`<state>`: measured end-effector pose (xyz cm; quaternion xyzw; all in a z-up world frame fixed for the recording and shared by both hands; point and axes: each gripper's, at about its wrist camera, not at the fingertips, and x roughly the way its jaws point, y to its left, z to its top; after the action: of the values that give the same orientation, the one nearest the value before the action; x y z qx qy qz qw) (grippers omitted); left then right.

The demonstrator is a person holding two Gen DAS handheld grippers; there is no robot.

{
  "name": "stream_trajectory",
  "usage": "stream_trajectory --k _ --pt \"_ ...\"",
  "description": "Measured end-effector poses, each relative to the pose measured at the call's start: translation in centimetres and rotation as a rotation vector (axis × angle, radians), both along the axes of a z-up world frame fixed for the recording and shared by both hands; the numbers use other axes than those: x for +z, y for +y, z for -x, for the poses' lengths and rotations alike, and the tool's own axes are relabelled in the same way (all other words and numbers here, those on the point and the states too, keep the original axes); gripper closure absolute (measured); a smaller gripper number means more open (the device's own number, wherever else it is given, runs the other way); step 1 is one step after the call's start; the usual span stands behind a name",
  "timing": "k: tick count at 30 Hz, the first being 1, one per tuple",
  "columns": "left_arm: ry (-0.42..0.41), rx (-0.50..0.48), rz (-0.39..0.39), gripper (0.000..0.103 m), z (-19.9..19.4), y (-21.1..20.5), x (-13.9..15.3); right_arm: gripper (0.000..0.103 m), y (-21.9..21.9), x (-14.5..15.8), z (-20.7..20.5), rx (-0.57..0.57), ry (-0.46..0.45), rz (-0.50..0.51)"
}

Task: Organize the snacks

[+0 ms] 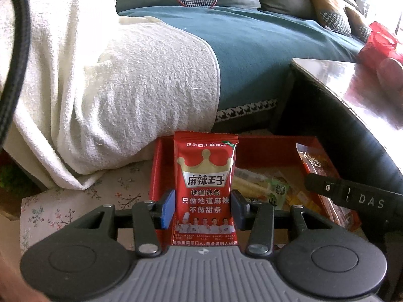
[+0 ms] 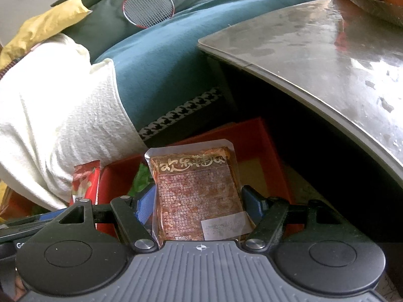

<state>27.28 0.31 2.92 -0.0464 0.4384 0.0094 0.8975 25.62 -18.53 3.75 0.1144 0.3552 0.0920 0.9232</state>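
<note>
Red box (image 1: 267,151) open above, hemmed between blanketed sofa (image 1: 141,80) and table (image 2: 314,58).

**What I can't make out from either wrist camera**

My left gripper's red packet (image 1: 205,191) hides the near-left part of the red box (image 1: 267,148), and its lower edge vanishes behind the gripper body. The snacks inside the box (image 1: 262,188) are a jumble I can't sort. On the right, the clear packet (image 2: 196,193) covers most of the box's floor; its fine print is too small to read. The badminton racket (image 2: 148,6) loses its handle at the top edge. The bowl (image 2: 377,5) is cropped at the corner.
</note>
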Motion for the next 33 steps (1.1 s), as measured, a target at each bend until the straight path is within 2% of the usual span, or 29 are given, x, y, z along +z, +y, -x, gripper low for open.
stream_trajectory --k 4,9,11,12,24,33 --pt "0.005 -0.001 -0.006 0.063 -0.1 0.0 -0.1 0.021 -0.1 -0.3 -0.2 -0.005 0.013 0.005" --pt "-0.001 -0.002 -0.011 0.055 -0.1 0.0 0.0 0.018 -0.1 -0.5 -0.3 -0.014 0.019 0.005" --pt "-0.01 0.003 -0.014 0.041 0.0 0.0 0.2 0.017 0.0 -0.5 -0.3 -0.015 0.019 0.007" --pt "-0.015 0.004 -0.015 0.04 0.1 0.1 0.3 0.016 -0.1 -0.5 -0.2 -0.015 0.018 0.008" --pt "-0.014 0.004 -0.015 0.04 1.0 0.5 1.0 0.013 -0.2 -0.1 0.3 -0.019 0.0 0.008" --pt "-0.005 0.011 0.033 0.038 4.7 1.8 1.7 0.013 0.2 1.1 2.7 0.002 -0.022 0.017"
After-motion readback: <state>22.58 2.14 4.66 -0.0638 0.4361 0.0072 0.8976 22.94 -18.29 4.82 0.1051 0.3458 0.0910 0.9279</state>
